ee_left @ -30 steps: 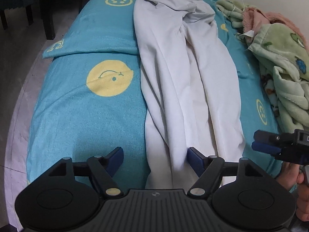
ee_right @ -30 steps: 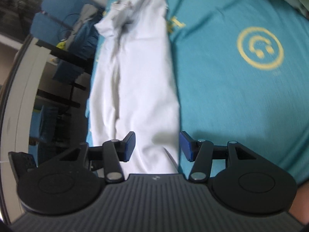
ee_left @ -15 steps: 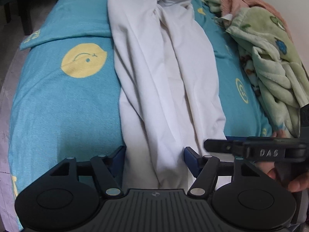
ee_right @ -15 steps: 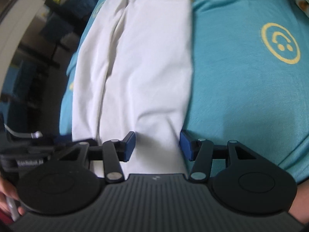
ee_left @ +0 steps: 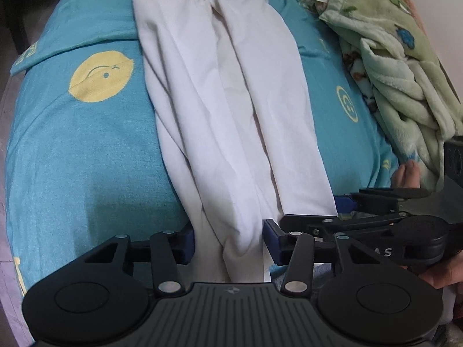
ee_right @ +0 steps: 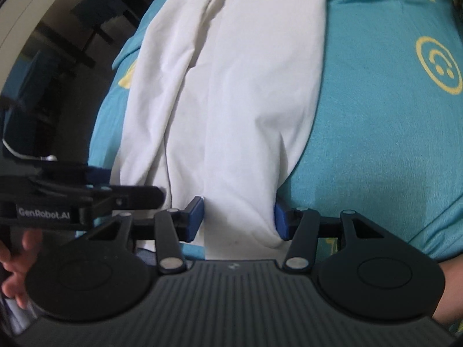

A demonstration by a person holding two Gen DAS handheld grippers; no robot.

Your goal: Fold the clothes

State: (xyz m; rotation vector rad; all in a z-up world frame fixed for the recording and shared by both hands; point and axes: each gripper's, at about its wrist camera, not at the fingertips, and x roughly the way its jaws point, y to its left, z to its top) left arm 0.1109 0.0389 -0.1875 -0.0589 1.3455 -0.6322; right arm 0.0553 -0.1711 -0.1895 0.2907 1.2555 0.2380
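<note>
White trousers lie lengthwise on the teal bed cover, hems at the near edge. Left claw & right claw both apart, each straddling a leg hem w/o clamping.

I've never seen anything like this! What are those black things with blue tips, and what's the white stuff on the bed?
The black things are grabbing tools, one in each hand of a person. Each carries a camera looking along its two blue-tipped fingers, so you get one picture per tool. The left gripper and the right gripper are both open, holding nothing yet. Each has one end of the white trousers between its fingers, ready to pinch. The trousers lie stretched along a blue bedspread with yellow smiley faces. A fluffy green blanket is bunched up on one side. The job is folding clothes.
</note>
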